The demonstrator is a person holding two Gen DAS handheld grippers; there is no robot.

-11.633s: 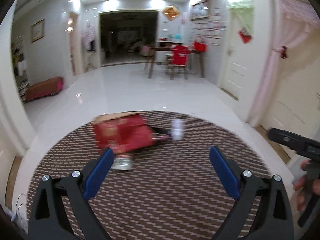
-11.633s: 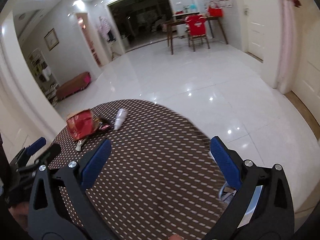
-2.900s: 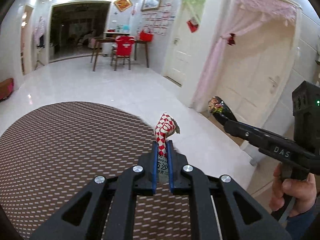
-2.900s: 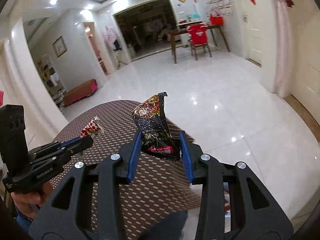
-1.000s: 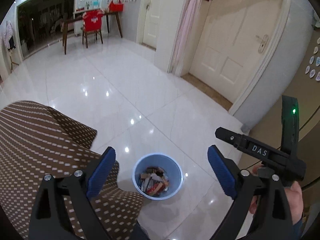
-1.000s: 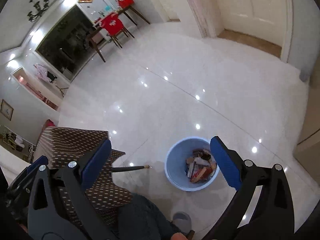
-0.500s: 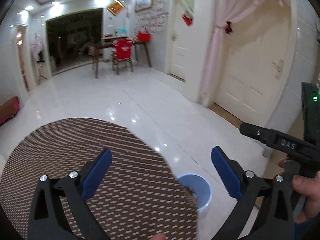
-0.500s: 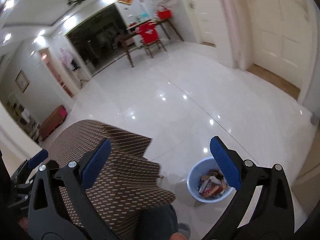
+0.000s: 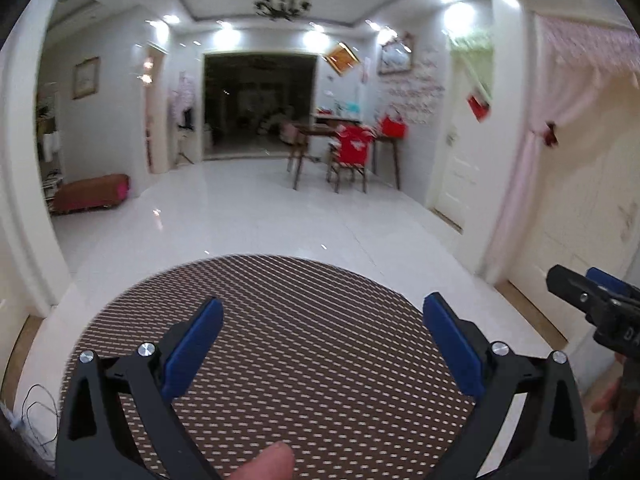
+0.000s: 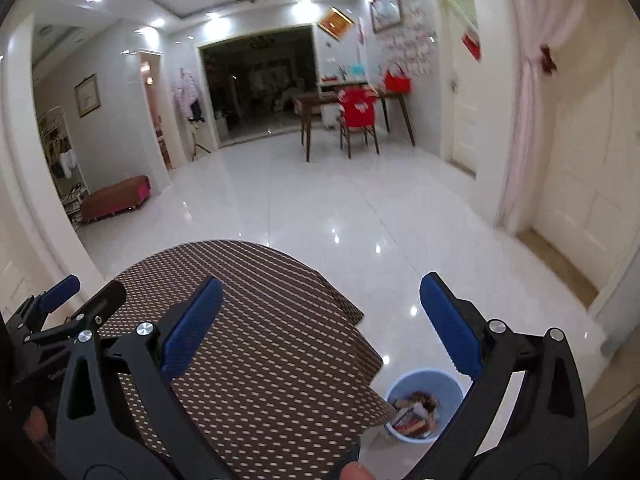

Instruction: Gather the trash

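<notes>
Left tool (image 9: 320,336) and right tool (image 10: 320,320) both released, empty, raised back over the surface (image 9: 304,320); wrappers (image 10: 414,410) now in blue bin (image 10: 404,386) on floor beside surface's right edge; surface shows nothing left; collection looks complete

both grippers (image 9: 322,344) (image 10: 320,328) have black frames, blue finger pads, silver screws and perhaps white lettering.
</notes>
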